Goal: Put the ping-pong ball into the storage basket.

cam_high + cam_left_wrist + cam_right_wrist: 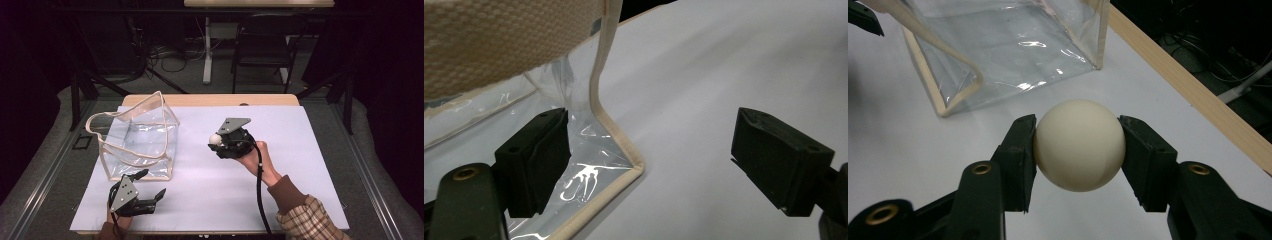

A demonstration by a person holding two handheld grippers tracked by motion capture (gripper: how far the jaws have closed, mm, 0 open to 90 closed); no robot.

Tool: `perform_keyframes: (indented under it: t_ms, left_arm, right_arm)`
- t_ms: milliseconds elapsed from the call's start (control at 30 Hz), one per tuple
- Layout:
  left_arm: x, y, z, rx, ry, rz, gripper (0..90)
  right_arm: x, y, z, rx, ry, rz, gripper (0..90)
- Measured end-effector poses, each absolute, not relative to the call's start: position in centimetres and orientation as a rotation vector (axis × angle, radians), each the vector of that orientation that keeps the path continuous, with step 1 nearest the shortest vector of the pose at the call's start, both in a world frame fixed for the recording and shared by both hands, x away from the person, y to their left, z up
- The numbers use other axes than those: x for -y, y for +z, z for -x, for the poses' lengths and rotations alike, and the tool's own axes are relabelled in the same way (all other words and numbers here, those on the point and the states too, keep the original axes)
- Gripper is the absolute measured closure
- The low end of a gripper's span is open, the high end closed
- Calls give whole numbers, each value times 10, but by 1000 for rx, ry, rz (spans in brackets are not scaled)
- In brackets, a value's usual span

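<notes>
A clear plastic tote bag [140, 142] with beige trim and a beige strap stands on the left of the white sheet; its near corner [624, 165] and its far side [1013, 50] show in the gripper views. My left gripper [148, 187] is open just in front of the bag's near right corner, one jaw against the clear wall, nothing held. My right gripper [215, 142] is near the sheet's middle, right of the bag, shut on a cream-white ball [1079, 145] [215, 139] pinched between both jaws.
A white sheet [280, 190] covers the wooden table [210, 100], whose edge [1198, 95] runs behind the bag. A dark chair [262, 45], a white table leg and cables stand on the floor beyond.
</notes>
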State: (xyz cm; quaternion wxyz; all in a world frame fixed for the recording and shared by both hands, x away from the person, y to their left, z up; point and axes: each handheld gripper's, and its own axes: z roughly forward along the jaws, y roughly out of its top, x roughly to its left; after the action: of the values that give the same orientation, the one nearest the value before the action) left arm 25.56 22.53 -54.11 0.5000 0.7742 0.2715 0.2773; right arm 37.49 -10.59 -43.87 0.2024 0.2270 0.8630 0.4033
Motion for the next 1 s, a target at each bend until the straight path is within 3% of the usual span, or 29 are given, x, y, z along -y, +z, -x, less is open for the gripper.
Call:
perform_keyframes:
  t_ms: [1000]
  left_arm:
    - [-225,-541,-256,-652,672,-1876,159]
  right_arm:
    - [88,-417,-392,-2405,1104,-583,510]
